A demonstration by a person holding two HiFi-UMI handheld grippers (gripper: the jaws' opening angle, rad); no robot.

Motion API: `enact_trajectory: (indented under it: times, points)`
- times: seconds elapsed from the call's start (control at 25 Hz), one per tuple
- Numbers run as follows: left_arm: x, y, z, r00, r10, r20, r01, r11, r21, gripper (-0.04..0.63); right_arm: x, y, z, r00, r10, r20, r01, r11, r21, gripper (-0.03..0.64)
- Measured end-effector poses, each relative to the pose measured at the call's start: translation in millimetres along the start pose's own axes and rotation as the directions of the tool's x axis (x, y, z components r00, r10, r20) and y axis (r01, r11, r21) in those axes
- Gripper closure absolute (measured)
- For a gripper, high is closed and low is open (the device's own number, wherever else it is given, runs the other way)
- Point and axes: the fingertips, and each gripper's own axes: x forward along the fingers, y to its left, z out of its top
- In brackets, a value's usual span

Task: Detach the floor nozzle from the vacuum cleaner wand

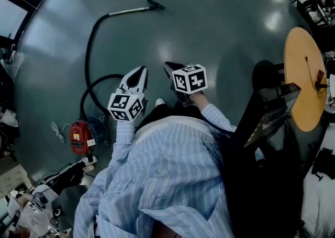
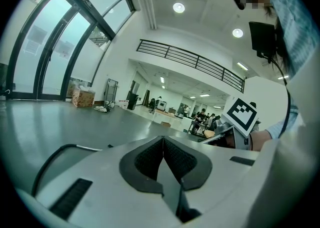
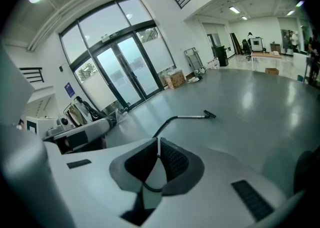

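A red vacuum cleaner (image 1: 79, 137) sits on the grey floor at the lower left of the head view. Its black hose (image 1: 90, 48) curves up to a silver wand (image 1: 129, 10) that ends in a black floor nozzle (image 1: 155, 4), which lies flat far ahead. The right gripper view shows the wand (image 3: 190, 117) and nozzle (image 3: 209, 114) in the distance. My left gripper (image 1: 139, 71) and right gripper (image 1: 168, 66) are held side by side in front of the person, well short of the nozzle. Both are shut and empty, pads (image 2: 172, 158) together.
A round wooden table (image 1: 303, 77) stands at the right with a dark chair (image 1: 267, 106) beside it. Bags and gear are piled at the lower left (image 1: 31, 200). Glass doors (image 3: 120, 74) line the far wall. People sit at distant desks (image 2: 205, 119).
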Motion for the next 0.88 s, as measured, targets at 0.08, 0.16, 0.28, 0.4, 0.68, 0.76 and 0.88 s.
enact_trajectory:
  times: [0.08,0.16,0.28,0.4,0.68,0.76,0.88]
  points:
    - [-2,8,-1,1.000,0.001,-0.005,-0.001,1.000,-0.006,0.591,8,3,2,1.000,-0.002,-0.004,0.002,1.000,0.003,0.595]
    - [-4,17,-3,1.000,0.005,-0.013,-0.005,1.000,-0.014,0.591,15,4,3,1.000,-0.006,-0.006,0.006,1.000,0.010,0.595]
    - [-3,32,-6,1.000,0.021,-0.023,-0.022,0.999,-0.042,0.591,24,3,6,1.000,-0.005,-0.020,0.005,1.000,0.020,0.595]
    - [5,41,-5,0.999,0.026,-0.028,-0.028,0.997,-0.077,0.591,28,-6,12,0.999,-0.021,-0.038,0.022,0.999,0.026,0.595]
    - [39,63,-3,0.998,0.032,-0.058,-0.038,0.994,-0.105,0.591,50,-39,32,0.997,-0.038,-0.074,0.042,0.998,0.049,0.595]
    - [56,76,1,0.997,0.046,-0.063,-0.053,0.992,-0.117,0.591,61,-54,46,0.996,-0.038,-0.086,0.042,0.998,0.055,0.596]
    - [93,99,16,0.995,0.080,-0.053,-0.087,0.987,-0.136,0.591,82,-81,79,0.996,-0.016,-0.093,0.021,0.998,0.053,0.595]
